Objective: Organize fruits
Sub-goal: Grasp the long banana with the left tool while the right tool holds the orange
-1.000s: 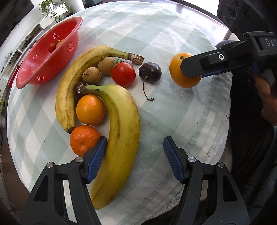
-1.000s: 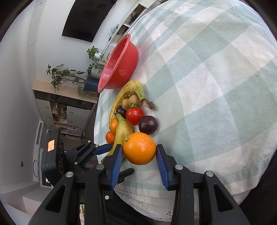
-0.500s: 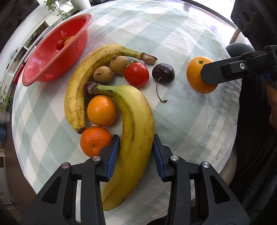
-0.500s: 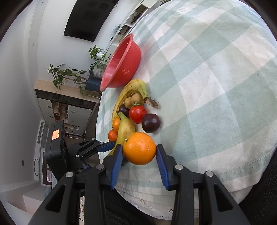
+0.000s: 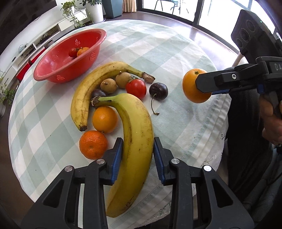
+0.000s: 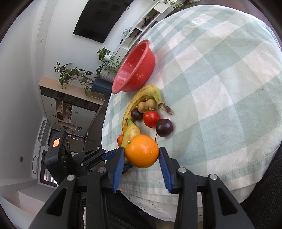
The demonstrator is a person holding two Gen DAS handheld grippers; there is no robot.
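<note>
Bright daylight, sharp focus, strong fisheye curvature in both wrist views
Light enters from windows (image 5: 202, 10) at 12 to 1 o'clock; soft shadows fall toward 6 o'clock on the tablecloth (image 5: 176, 58); black vignette rings every frame edge

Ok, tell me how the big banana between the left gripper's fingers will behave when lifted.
The banana looks stiff, so it should rise as one piece. The left gripper, jaws closing, takes it below its middle, so the long stem half may droop. Its curved, smooth skin could let it swivel between the pads.
</note>
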